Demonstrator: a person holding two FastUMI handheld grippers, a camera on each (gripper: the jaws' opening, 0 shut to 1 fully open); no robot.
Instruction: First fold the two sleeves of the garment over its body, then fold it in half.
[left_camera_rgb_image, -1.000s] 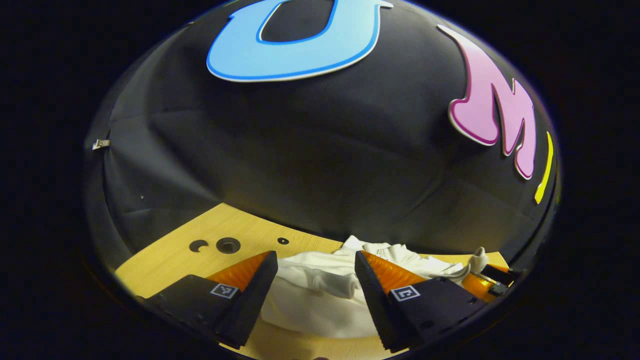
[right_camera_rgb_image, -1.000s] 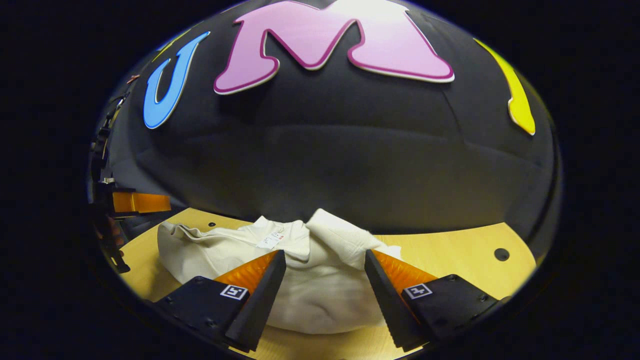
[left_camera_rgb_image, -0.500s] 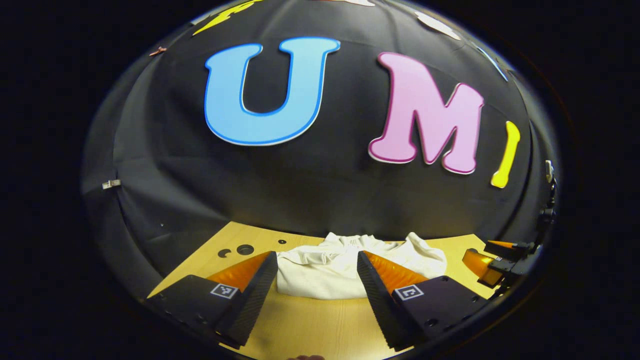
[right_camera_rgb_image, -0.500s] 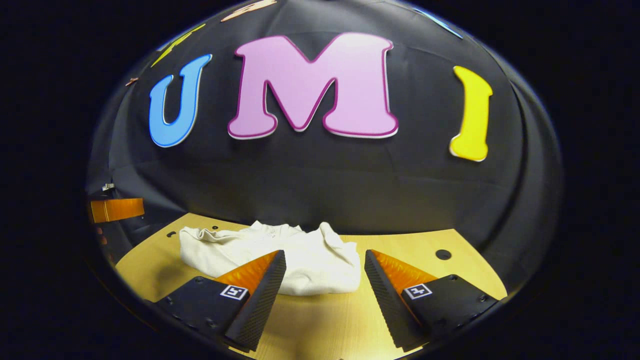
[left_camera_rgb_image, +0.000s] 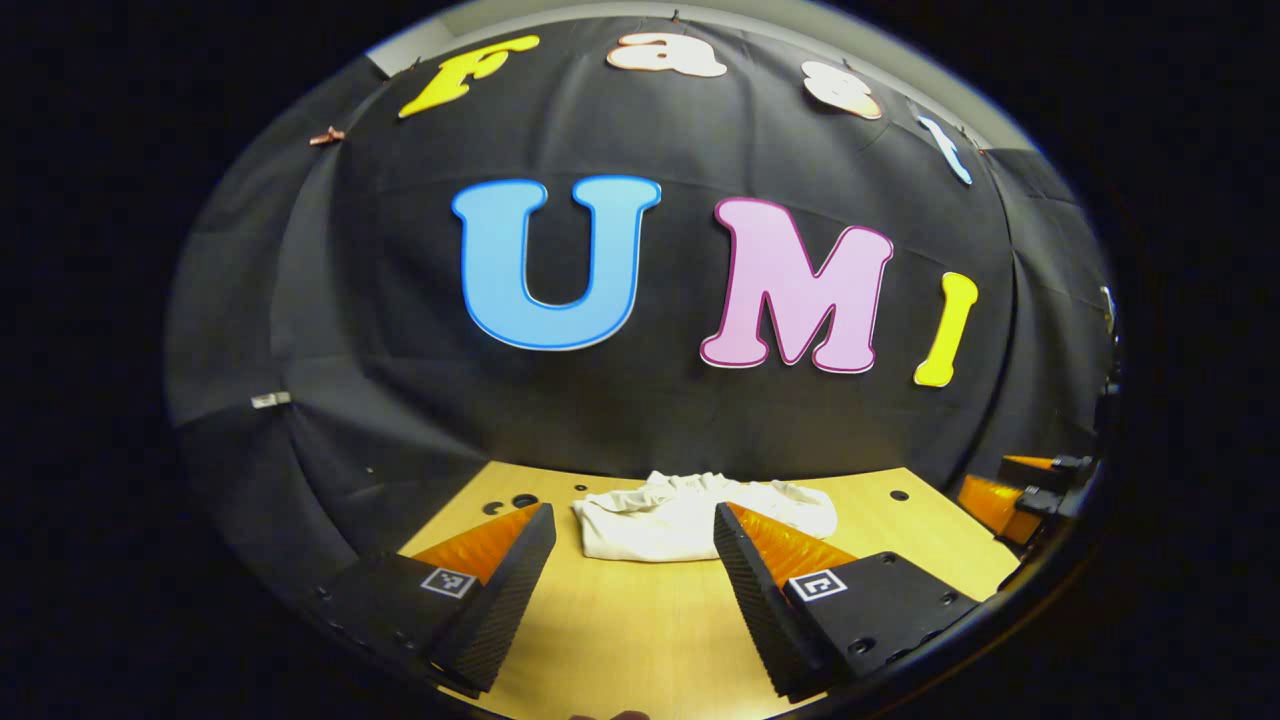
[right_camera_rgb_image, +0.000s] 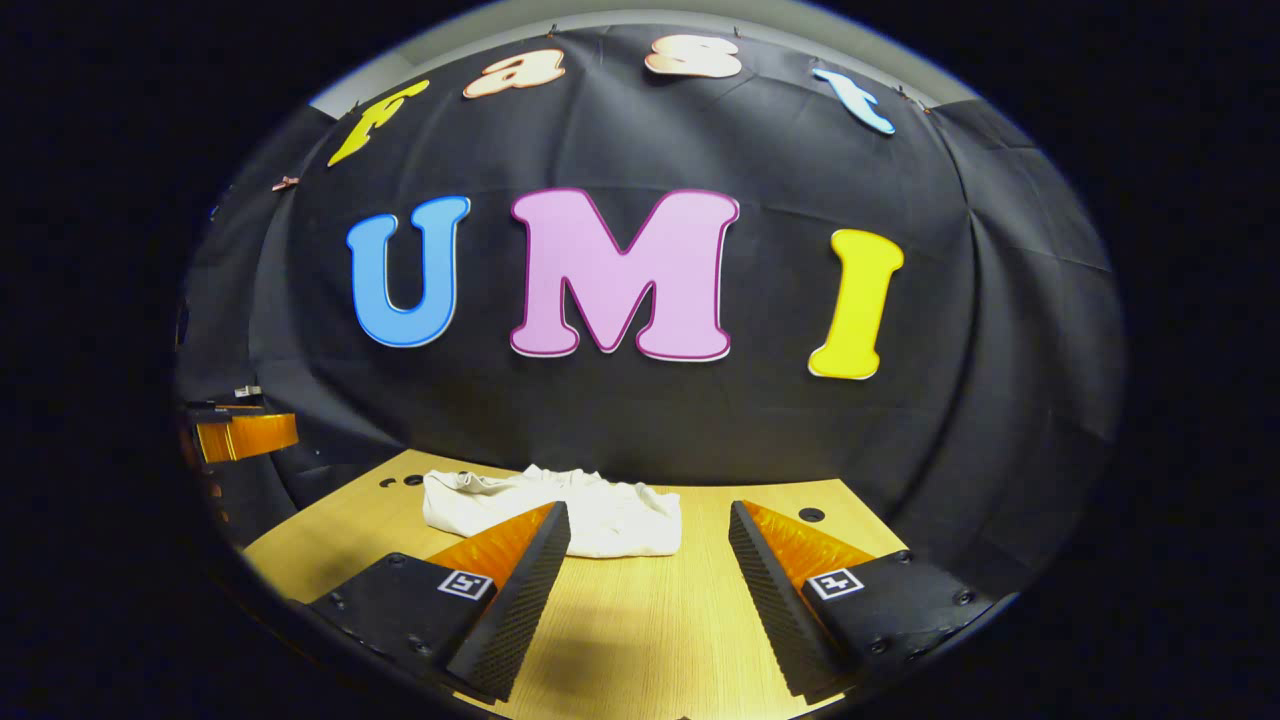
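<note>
Garment (left_camera_rgb_image: 700, 517) lies bunched, seemingly folded, across the tabletop (left_camera_rgb_image: 640, 620) ahead of both empty, open-jawed grippers, neither clearly nearer.

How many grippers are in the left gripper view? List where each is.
2. The left gripper, open, at the bottom; the right gripper at the right edge, partly cut off.

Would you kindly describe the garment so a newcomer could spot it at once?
Start at the wooden table before the black cloth wall. Near its far edge lies the garment, a pale cream, rumpled bundle. It is the only soft thing on the bare wood.
</note>
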